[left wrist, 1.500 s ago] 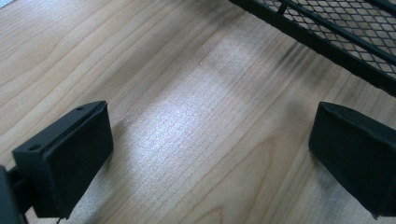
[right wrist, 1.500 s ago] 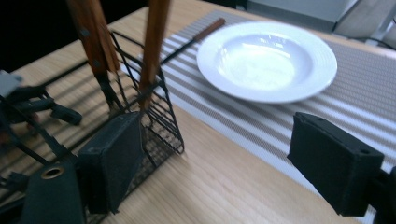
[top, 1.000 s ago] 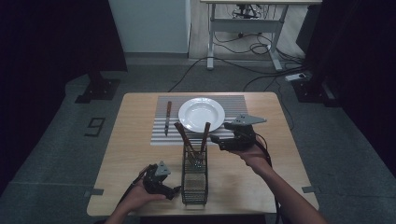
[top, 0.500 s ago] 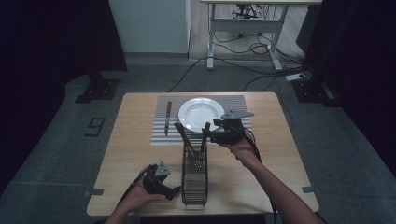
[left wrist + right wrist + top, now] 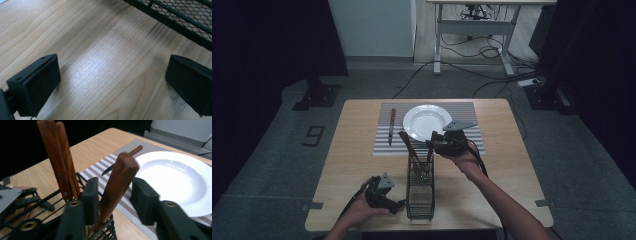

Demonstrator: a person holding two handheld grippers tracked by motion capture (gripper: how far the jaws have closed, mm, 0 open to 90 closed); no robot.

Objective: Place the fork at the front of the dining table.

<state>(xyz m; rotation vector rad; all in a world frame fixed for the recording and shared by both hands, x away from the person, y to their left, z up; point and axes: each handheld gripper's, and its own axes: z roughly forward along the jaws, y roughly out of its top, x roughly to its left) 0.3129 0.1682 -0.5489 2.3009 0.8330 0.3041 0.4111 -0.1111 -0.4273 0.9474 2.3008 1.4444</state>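
— What are we looking at here?

— A wooden-handled utensil (image 5: 117, 185) standing tilted in the black wire caddy (image 5: 420, 187), near the front middle of the surface (image 5: 357, 165). We see the right gripper (image 5: 113, 192) bracketing that handle, its fingers (image 5: 91, 195) partly apart: one seems to touch the wood, the other stands just off it, so nothing is gripped yet.

— And the risk?

— We judge that a lopsided close could shove the handle against the two neighbouring handles (image 5: 58, 157), or a slanted pull could drag the light caddy along. The white plate (image 5: 175, 177) on the striped placemat (image 5: 387, 145) sits just behind, with a knife (image 5: 391, 125) beside it.

— The other hand?

— The left gripper (image 5: 381, 192) rests wide open and empty beside the caddy, not steadying it.
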